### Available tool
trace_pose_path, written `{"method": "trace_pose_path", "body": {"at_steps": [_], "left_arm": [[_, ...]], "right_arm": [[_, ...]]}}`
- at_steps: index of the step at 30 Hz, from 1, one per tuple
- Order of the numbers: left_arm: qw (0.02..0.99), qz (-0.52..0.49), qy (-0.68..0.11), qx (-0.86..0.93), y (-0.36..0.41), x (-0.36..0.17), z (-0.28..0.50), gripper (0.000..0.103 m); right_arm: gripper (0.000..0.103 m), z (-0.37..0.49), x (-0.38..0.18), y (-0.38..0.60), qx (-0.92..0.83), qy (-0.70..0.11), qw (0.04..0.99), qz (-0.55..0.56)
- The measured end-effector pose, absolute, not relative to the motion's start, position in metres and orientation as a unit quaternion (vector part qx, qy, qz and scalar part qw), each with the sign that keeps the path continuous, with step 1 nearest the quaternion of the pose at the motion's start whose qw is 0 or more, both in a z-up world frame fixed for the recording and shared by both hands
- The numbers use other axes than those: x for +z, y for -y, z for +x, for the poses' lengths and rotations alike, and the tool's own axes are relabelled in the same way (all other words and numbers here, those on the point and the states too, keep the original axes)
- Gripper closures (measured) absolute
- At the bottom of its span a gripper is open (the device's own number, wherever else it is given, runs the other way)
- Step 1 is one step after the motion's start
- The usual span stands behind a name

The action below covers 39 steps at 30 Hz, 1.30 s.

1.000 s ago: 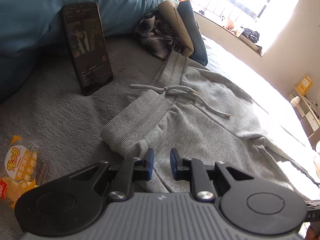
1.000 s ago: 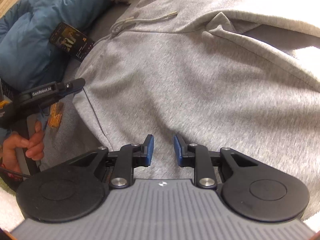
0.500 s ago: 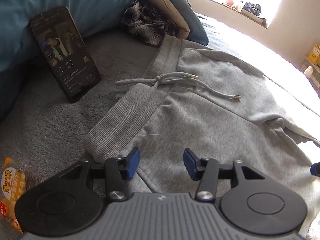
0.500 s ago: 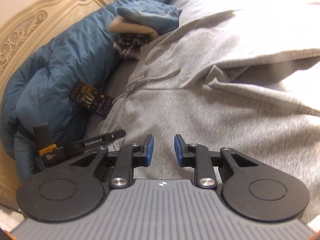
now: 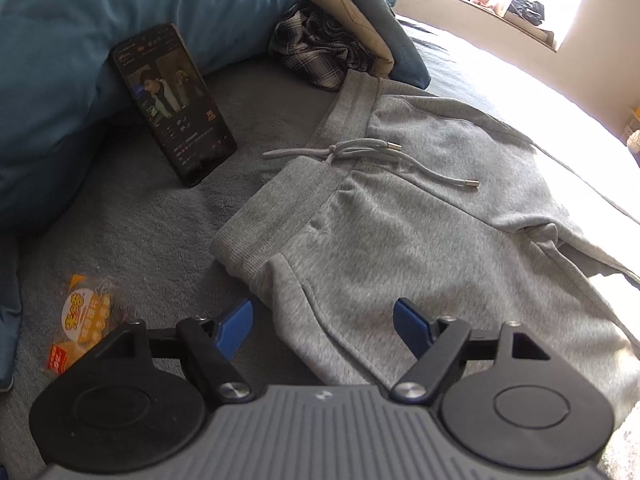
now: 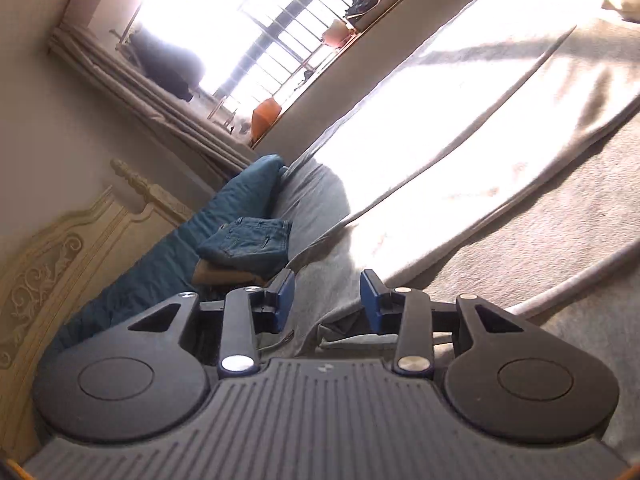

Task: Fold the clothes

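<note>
Grey sweatpants (image 5: 400,220) lie flat on the bed, their ribbed waistband and tied drawstring (image 5: 360,152) toward the phone. My left gripper (image 5: 324,326) hovers over the near waistband corner with its jaws opening wide. The cloth lies below and between the blue pads (image 5: 236,328), which do not press on it. My right gripper (image 6: 326,300) is tilted and points across the bed at the window; its jaws are opening and nothing is between them. In the right wrist view a stretch of grey cloth (image 6: 540,220) runs along the right side.
A phone (image 5: 172,104) leans on the blue duvet (image 5: 80,20). A stack of folded clothes (image 5: 344,32) sits past the waistband, with jeans (image 6: 248,244) on top. A snack packet (image 5: 84,316) lies at the near left. A carved headboard (image 6: 60,264) and a barred window (image 6: 280,32) bound the bed.
The left jaws have spread from nearly shut at the waistband corner to wide apart. The right gripper lifted off the grey cloth, rolled and swung toward the window, and its jaws widened.
</note>
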<state>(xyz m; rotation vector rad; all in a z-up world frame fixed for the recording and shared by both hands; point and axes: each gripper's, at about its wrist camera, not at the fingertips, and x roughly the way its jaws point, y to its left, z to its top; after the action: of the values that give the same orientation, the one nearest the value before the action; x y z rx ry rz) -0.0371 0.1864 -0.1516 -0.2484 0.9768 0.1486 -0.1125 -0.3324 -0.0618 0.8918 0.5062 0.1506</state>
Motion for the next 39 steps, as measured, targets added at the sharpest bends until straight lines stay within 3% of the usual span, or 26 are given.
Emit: {"method": "trace_pose_path", "body": {"at_steps": [5,10,16,20,26,34,37,39], "left_arm": [[0.86,-0.156,-0.479,0.083,-0.189,-0.162,-0.042,0.019],[0.851,-0.17,-0.49,0.086,-0.19,-0.171,-0.039,0.012],[0.829,-0.194,-0.52,0.073,-0.192,-0.192,-0.037,0.008],[0.826,-0.182,-0.53,0.067,-0.191,-0.202,-0.036,0.005],[0.829,-0.196,-0.519,0.071,-0.19,-0.204,-0.037,0.0],[0.828,-0.226,-0.506,0.084,-0.195,-0.203,-0.037,0.0],[0.829,-0.237,-0.499,0.085,-0.198,-0.202,-0.04,0.0],[0.831,-0.241,-0.494,0.086,-0.2,-0.202,-0.041,0.0]], "right_arm": [[0.06,-0.139,-0.074,0.331,0.098,-0.263,0.818,0.503],[0.058,-0.115,-0.059,0.283,0.175,-0.283,0.813,0.478],[0.05,-0.158,-0.061,0.346,0.044,-0.236,0.822,0.517],[0.049,-0.219,-0.104,0.4,-0.097,-0.238,0.781,0.569],[0.049,-0.28,-0.211,0.419,-0.196,-0.285,0.625,0.699],[0.049,-0.254,-0.261,0.413,-0.167,-0.289,0.6,0.727],[0.056,-0.242,-0.274,0.407,-0.159,-0.3,0.594,0.73],[0.075,-0.235,-0.276,0.406,-0.148,-0.302,0.599,0.727]]}}
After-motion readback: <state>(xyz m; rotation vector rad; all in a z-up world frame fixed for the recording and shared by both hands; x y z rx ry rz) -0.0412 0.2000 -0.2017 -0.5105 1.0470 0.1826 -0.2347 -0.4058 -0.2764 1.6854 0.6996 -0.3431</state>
